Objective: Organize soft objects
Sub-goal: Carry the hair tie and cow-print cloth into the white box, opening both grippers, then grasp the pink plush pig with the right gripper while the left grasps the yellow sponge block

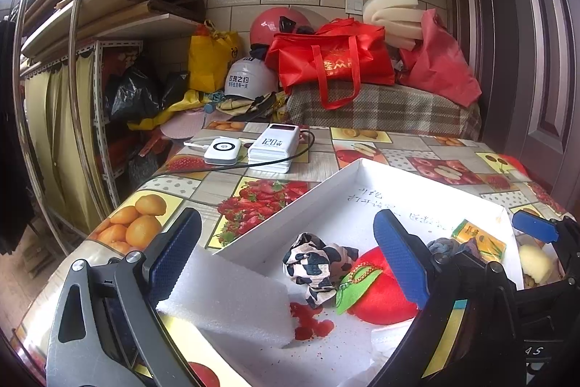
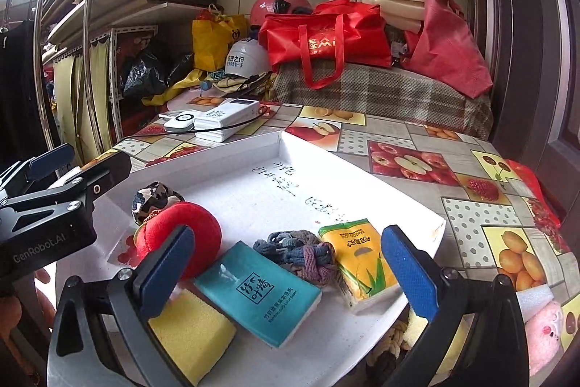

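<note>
1. White, shallow tray (image 2: 362, 165) lies on a worktop (image 2: 471, 176) covered in a fruit-print cloth; handwriting marks the tray floor.
2. Left tongs (image 1: 290, 256) stand wide open over the tray's near corner, pressing on nothing. A white foam block (image 1: 232, 296) rests across the tray's rim, just beside the left finger (image 1: 174, 252).
3. Between the left tongs lie a black-and-white patterned cloth (image 1: 319, 263) and a red plush apple (image 1: 380, 296) with a green felt leaf, the two touching. A red stain (image 1: 308, 320) marks the tray floor near the foam block.
4. Right tongs (image 2: 286, 271) are also spread wide, gripping nothing.
5. Between the right fingers, inside the tray, lie a teal tissue pack (image 2: 257, 292), a bundle of knotted blue-grey cord (image 2: 301, 252) and a yellow tissue pack (image 2: 359, 260); the cord touches both packs.
6. Below the teal pack's near corner sits a yellow sponge (image 2: 192, 332), partly behind the left finger of the right tongs.
7. Two white power banks (image 2: 221, 118) with a black cable sit on the worktop beyond the tray.
</note>
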The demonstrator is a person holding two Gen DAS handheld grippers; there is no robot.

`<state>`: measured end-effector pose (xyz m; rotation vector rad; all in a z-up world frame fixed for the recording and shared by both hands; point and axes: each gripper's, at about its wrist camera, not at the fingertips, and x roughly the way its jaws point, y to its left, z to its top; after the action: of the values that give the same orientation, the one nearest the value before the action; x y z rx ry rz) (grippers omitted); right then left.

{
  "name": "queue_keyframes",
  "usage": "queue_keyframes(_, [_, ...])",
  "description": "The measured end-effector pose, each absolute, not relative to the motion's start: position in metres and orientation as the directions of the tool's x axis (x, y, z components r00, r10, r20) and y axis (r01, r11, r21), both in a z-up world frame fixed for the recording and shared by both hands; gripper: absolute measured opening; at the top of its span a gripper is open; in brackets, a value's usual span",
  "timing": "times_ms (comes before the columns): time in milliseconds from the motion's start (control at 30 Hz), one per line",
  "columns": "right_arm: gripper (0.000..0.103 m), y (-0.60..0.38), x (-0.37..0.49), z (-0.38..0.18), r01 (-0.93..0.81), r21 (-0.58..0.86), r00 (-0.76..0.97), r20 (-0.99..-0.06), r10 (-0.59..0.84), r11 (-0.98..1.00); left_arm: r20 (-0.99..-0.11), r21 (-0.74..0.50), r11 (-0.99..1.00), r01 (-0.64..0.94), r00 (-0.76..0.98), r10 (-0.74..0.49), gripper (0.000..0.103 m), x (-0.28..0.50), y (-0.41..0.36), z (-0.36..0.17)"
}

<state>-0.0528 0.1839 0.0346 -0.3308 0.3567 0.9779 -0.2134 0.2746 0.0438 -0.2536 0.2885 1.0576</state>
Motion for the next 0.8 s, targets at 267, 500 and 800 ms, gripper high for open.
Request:
queue_keyframes(267, [0.103,0.173,-0.057,0.037,-0.837,-0.108,0.531,-0.399,0.747,0.537,-0.3,-0.037,0.464,-0.885,0.453,0.839,0.097,-0.216,0.257,0.047])
queue_keyframes(500, [0.103,0.163,-0.062,0.037,-0.836,-0.11,0.533,-0.392,0.75,0.537,-0.294,-0.041,0.482,-0.875,0.472,0.831,0.097,-0.217,0.24,0.047])
queue_keyframes(800, [0.103,0.138,-0.075,0.034,-0.839,-0.162,0.536,-0.403,0.742,0.519,-0.317,-0.007,0.605,-0.796,0.575,0.754,0.097,-0.198,0.202,0.047])
